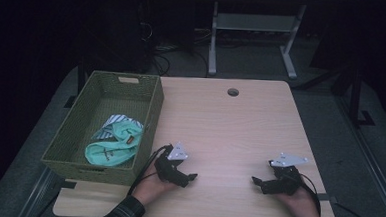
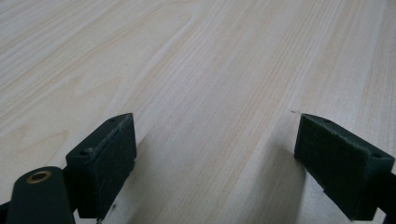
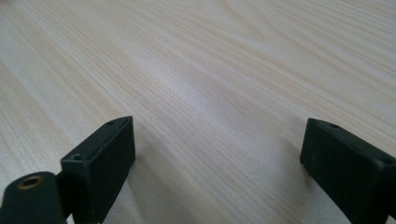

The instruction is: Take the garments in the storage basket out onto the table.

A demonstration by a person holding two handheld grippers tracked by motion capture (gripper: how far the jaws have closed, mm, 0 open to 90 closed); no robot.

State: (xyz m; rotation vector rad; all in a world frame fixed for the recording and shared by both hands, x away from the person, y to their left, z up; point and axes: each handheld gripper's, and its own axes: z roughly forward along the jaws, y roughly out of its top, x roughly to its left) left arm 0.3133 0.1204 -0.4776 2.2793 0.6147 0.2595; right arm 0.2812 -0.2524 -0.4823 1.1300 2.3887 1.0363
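Both grippers rest low on the light wooden table (image 1: 230, 125) near its front edge. My left gripper (image 1: 189, 180) lies at the front left, jaws pointing right, open with nothing between them. My right gripper (image 1: 255, 183) lies at the front right, jaws pointing left toward the other, also open and empty. In the left gripper view the two black fingers (image 2: 105, 158) stand wide apart over bare wood grain (image 2: 210, 93). The right gripper view has the same look, with its fingers (image 3: 100, 163) spread over the tabletop (image 3: 210, 93).
A green woven basket (image 1: 153, 114) stands at the table's left edge, holding a mint-green cloth (image 1: 116, 142) and a striped white one (image 1: 118, 119). A round cable hole (image 1: 233, 92) sits near the far edge. Beyond the table stand a desk frame (image 1: 255, 26) and cables on the dark floor.
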